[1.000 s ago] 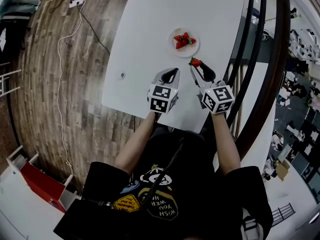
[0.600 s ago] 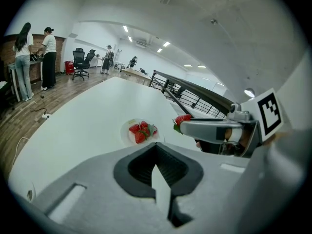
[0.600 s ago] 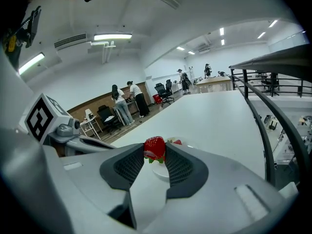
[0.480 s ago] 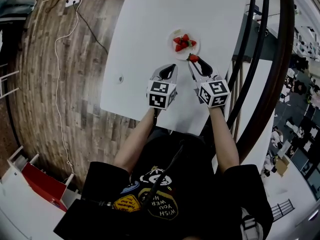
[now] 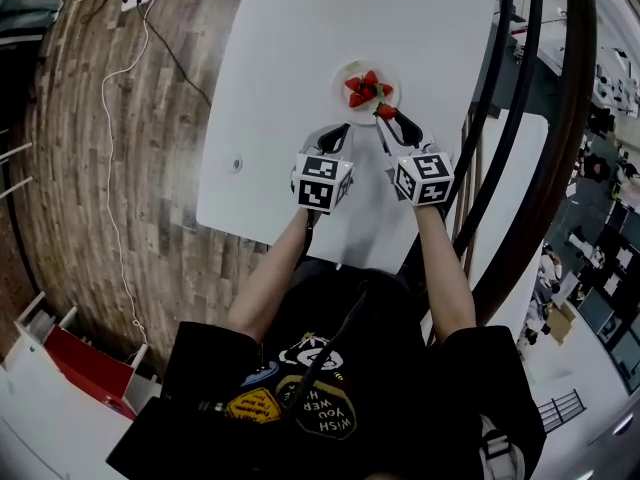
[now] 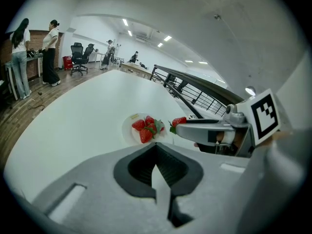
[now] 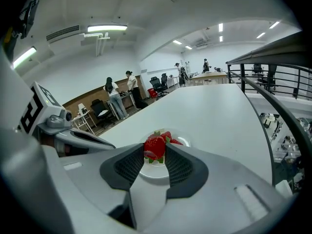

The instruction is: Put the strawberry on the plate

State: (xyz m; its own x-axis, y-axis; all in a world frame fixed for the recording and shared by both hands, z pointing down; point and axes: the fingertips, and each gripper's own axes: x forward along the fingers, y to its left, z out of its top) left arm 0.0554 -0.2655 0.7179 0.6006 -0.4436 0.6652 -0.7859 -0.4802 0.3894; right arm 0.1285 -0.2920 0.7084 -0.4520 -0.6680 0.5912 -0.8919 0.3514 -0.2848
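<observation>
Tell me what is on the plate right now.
Several strawberries lie piled on the plate; the pile hides the plate's middle, so their count is unclear.

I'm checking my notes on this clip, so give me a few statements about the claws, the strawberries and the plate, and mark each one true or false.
1. The right claw is shut on a strawberry. True.
2. The plate is bare. False: other strawberries already lie on it.
3. The left claw carries a strawberry too. False: its jaws are together with nothing between them.
4. The plate stands on a white table. True.
</observation>
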